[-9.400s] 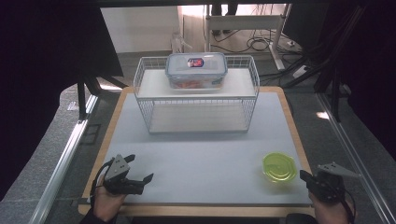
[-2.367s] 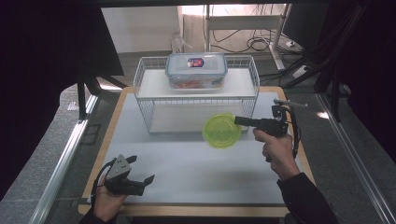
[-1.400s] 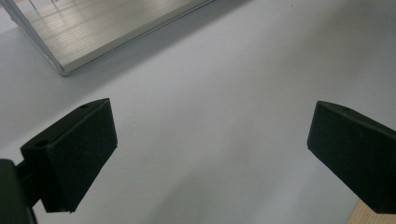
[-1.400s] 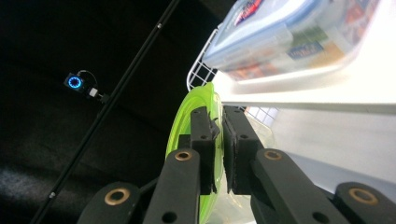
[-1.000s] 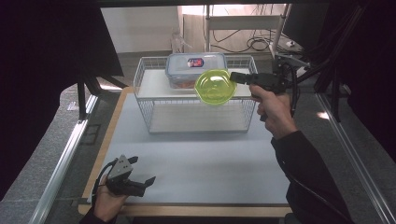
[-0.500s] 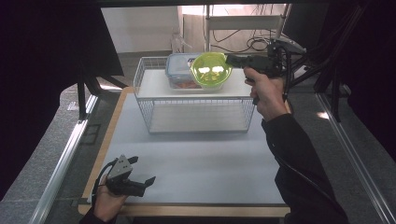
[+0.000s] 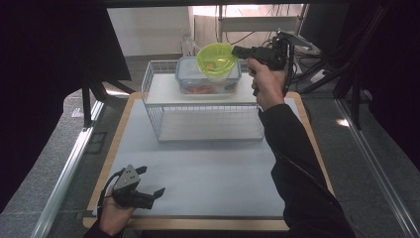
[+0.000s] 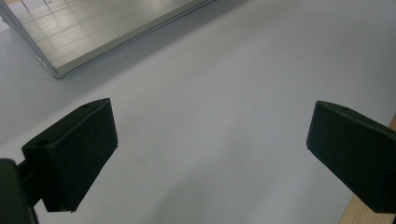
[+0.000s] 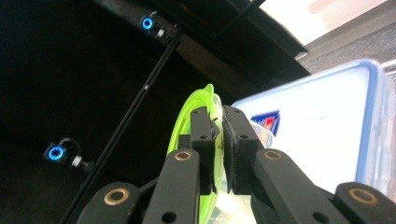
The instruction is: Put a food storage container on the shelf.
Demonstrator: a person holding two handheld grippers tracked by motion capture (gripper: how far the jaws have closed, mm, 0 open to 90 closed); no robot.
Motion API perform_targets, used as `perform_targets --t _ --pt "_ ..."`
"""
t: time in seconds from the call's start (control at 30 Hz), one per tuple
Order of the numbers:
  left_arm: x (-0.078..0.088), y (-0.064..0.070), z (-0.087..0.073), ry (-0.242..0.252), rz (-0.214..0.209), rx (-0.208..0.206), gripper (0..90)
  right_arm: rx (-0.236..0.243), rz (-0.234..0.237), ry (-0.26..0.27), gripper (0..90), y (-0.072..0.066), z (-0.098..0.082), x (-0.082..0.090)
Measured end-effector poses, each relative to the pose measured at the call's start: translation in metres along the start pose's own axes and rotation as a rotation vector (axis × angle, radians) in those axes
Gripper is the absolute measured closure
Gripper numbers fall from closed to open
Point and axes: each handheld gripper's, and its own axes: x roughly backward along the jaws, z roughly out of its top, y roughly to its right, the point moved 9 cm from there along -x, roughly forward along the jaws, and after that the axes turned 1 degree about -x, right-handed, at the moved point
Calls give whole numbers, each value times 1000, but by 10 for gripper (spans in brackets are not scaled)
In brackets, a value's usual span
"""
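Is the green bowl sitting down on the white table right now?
No, the green bowl is held up in the air by the right gripper, above the lidded box on the wire rack.

We see the wire rack standing across the far half of the table, blocking a level reach there. The lidded container occupies its top shelf's right part; the shelf's left part lies bare. The near table surface lies open between both arms.
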Motion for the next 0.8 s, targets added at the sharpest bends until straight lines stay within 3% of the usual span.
perform_targets --t 0.2,0.3,0.43,0.53,0.67,0.8 --pt "0 0 0 3 -5 1 18 -22 -26 36 835 10 7 -11" --pt "0 1 0 2 -7 0 18 5 -59 40 816 12 9 -14" --pt "0 1 0 0 -7 -4 18 70 -128 48 779 15 11 -17" --pt "0 1 0 -1 -8 -5 19 135 -175 48 677 17 13 -16" --pt "0 1 0 -2 -7 -7 19 212 -191 56 576 12 17 -7" --pt "0 1 0 -3 -2 -10 19 309 -223 62 567 7 17 9"
